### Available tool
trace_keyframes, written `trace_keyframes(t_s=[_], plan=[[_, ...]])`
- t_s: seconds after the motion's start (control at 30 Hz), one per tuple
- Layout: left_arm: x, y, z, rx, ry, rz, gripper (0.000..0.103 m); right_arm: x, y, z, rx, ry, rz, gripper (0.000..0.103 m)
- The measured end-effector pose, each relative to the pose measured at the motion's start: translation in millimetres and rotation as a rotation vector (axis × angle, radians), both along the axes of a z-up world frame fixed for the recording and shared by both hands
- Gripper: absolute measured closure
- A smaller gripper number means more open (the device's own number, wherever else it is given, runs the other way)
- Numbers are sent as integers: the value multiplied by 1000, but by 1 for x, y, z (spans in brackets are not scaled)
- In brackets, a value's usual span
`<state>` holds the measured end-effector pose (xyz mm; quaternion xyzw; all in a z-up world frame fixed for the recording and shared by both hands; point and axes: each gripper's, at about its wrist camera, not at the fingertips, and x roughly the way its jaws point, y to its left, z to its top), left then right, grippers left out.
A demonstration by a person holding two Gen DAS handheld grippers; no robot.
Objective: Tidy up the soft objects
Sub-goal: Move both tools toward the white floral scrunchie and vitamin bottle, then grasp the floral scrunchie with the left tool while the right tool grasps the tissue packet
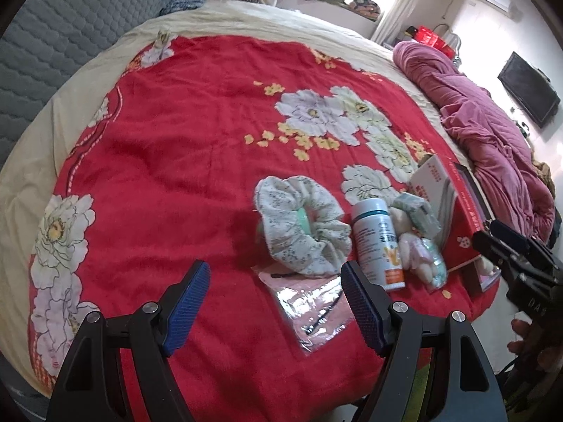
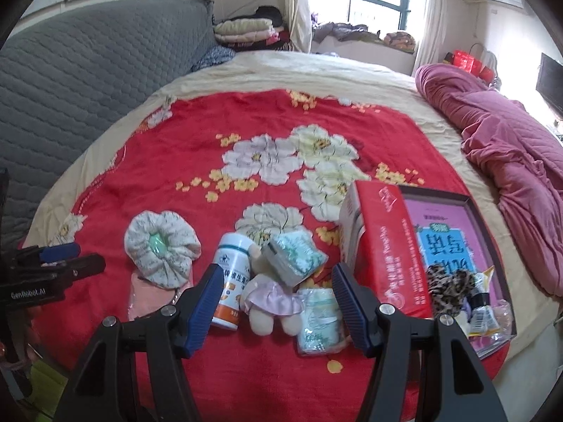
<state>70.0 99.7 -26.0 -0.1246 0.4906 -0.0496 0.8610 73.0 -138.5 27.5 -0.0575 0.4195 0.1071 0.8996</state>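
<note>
On the red flowered blanket (image 1: 169, 161) lies a floral fabric scrunchie-like roll (image 1: 302, 225) (image 2: 160, 253) with a green piece in its middle. To its right stand a white bottle (image 1: 378, 242) (image 2: 232, 277), a small plush doll in a pink skirt (image 2: 271, 302) (image 1: 418, 246) and two green tissue packs (image 2: 295, 256) (image 2: 318, 320). A pink packet in clear wrap (image 1: 309, 306) lies just beyond my left gripper (image 1: 274, 274), which is open and holds nothing. My right gripper (image 2: 276, 281) is open above the doll and holds nothing.
A red box (image 2: 390, 249) and an open tray-like box (image 2: 468, 246) with a leopard scrunchie (image 2: 448, 288) and packets sit at the right. A crumpled pink quilt (image 2: 510, 161) lies beyond. A grey padded headboard (image 2: 88, 81) is on the left. The bed's front edge is near.
</note>
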Motion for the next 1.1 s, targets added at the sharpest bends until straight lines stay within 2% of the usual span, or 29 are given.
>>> trace_keyframes(t_s=[0.2,0.47,0.83,1.0,1.1], plan=[[22,-2,-20,-7,33,9,25,11,2,-19,-13,33,3,40],[47,0,-44,-58,77,28,25,30,2,-30,-16,55,3,40],[64,1,-49,-87,81,16,25,58,15,-59,-55,101,20,40],[69,1,-47,-113,71,14,25,73,10,-70,-68,106,-13,40],[71,0,-50,-120,78,5,29,82,5,-76,-65,126,-31,40]])
